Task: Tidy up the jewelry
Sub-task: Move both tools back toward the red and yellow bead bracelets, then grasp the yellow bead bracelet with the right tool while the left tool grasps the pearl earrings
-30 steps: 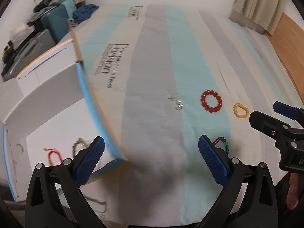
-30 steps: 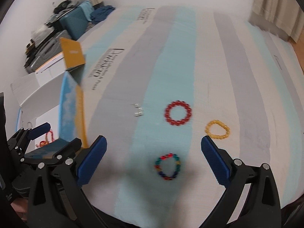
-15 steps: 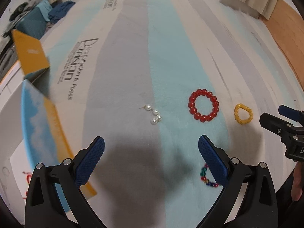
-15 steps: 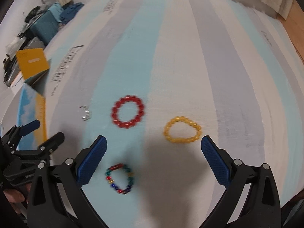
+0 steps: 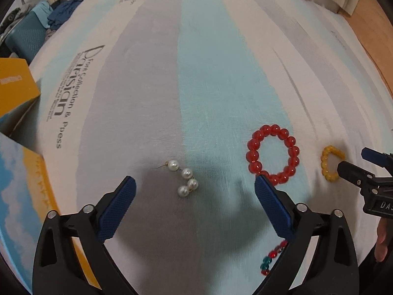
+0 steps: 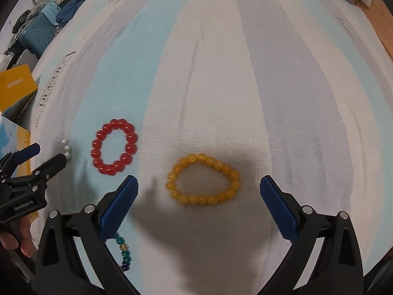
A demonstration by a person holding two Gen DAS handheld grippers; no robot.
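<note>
Left wrist view. The left claw (image 5: pixel 194 191) is held low over the striped bed cover (image 5: pixel 152 78) with its blue pads spread wide and nothing between them. The pearl earrings (image 5: pixel 184 178) lie on the grey stripe just ahead of the gap, slightly left of its centre line; the wide opening is judged to be kept so that the small, loose cluster can be straddled before the pads are brought together. The red bracelet (image 5: pixel 272 157) lies flat just beyond the right-hand pad, and the yellow bracelet (image 5: pixel 330 163) is seen farther right, partly hidden by the tip of the right claw (image 5: pixel 353 164). A multicoloured bracelet (image 5: pixel 271 260) is largely covered by the claw's right finger. The edge of an open box (image 5: pixel 27 191), yellow and sky-printed, is seen at the left, presumably the place where the pieces are to be stored.

Right wrist view. The right claw (image 6: pixel 199 194) is likewise spread apart and empty. The yellow bracelet (image 6: pixel 202 180) is framed between the pads, flat on a white stripe, so that one side of the loop can be pinched. The red bracelet (image 6: pixel 113 146) lies to its left, apart from it, and the pearl earrings (image 6: pixel 66 148) sit just ahead of the left claw (image 6: pixel 36 157), which enters from the left edge. The pieces are spaced apart on the cover, which allows each to be taken singly.
</note>
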